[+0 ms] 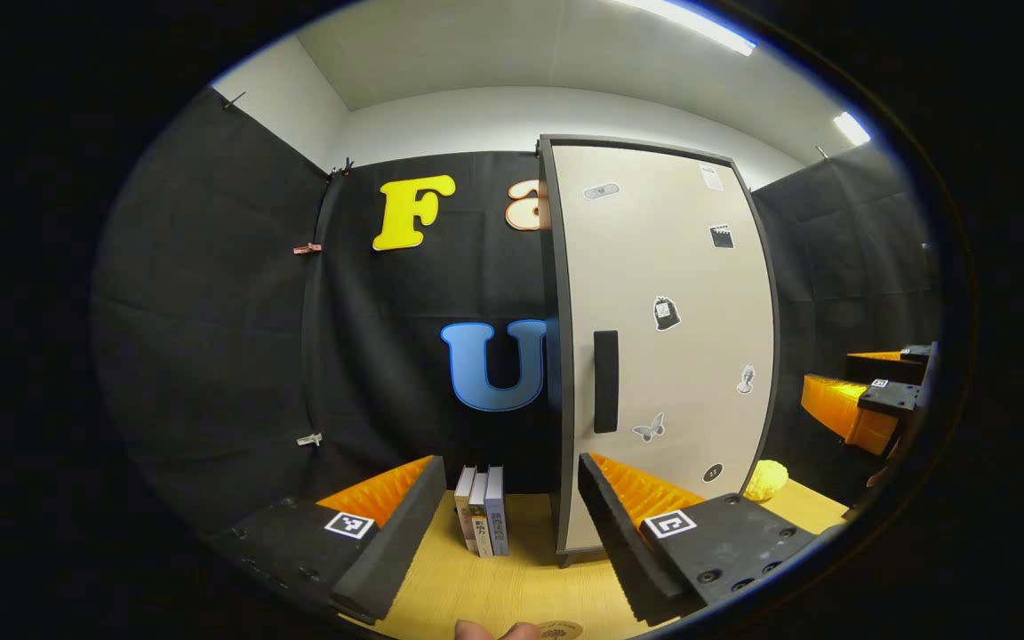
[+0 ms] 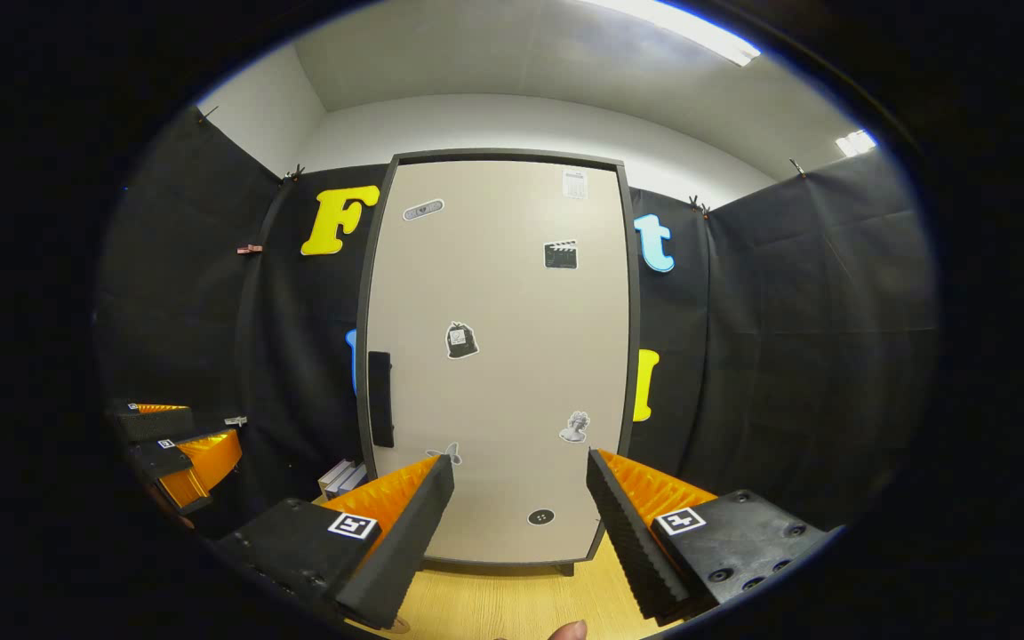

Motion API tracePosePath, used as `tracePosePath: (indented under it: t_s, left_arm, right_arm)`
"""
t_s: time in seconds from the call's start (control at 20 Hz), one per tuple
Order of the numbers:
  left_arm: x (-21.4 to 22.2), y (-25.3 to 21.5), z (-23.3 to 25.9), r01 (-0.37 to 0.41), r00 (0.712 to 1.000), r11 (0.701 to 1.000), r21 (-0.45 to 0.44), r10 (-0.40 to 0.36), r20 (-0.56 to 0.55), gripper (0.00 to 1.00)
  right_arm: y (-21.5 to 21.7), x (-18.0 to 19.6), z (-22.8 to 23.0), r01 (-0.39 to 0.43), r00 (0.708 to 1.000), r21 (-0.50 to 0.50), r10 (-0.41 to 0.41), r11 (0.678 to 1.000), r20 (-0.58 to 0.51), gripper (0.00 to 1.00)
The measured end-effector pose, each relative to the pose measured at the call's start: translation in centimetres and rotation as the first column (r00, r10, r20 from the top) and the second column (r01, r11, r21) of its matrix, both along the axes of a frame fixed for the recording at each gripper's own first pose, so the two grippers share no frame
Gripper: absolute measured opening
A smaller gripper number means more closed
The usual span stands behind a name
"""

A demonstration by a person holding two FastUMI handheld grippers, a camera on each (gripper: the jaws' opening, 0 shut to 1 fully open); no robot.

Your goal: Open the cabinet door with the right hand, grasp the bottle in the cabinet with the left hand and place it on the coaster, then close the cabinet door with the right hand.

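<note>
In the left gripper view, the left gripper [image 1: 512, 516] is held low over the wooden table [image 1: 512, 587], its fingers spread wide with nothing between them. Straight ahead, in the gap, three books [image 1: 482, 510] stand upright by the cabinet's left edge; the writing on their spines is too small to read. The cabinet door [image 1: 663, 338] is closed, with a dark upright handle [image 1: 605, 380] near its left edge and small stickers scattered over it, none legible. A yellow ball [image 1: 767, 480] lies on the table at the cabinet's lower right corner. Further right, the other gripper [image 1: 868, 400] hangs apart in open air.

In the right gripper view, the right gripper [image 2: 521, 524] faces the door [image 2: 499, 356] squarely, its fingers wide apart and empty, short of the handle [image 2: 380, 398], which sits up and to the left. Bare table [image 2: 512, 604] lies between gripper and cabinet. The bottle is hidden behind the closed door.
</note>
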State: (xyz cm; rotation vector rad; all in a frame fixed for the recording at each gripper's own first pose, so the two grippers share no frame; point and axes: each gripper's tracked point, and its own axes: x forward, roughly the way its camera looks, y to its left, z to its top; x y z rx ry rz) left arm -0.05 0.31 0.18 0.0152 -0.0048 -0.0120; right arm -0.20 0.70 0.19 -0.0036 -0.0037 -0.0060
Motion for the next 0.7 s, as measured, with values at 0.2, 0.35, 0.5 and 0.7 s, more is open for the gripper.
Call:
tracePosePath:
  t_s: [0.2,0.35,0.5,0.7]
  left_arm:
    - [0.1,0.3,-0.1,-0.003,1.000,1.000,-0.009,0.003,0.000,0.95]
    - [0.0,0.9,-0.1,-0.011,1.000,1.000,-0.014,0.011,0.002,0.95]
    - [-0.3,1.8,-0.5,-0.022,1.000,1.000,-0.017,0.022,-0.002,0.95]
    - [-0.1,3.1,-1.5,-0.045,0.999,0.999,-0.013,0.045,-0.023,0.95]
  right_arm:
    - [0.7,0.2,0.0,-0.012,1.000,-0.004,0.012,1.000,-0.002,0.98]
    - [1.9,0.9,0.1,-0.041,0.999,0.016,0.041,0.999,-0.003,0.97]
    - [4.0,2.7,0.4,-0.077,0.997,0.030,0.078,0.997,-0.003,0.98]
    - [7.5,5.9,0.5,-0.124,0.992,0.038,0.124,0.992,0.000,0.97]
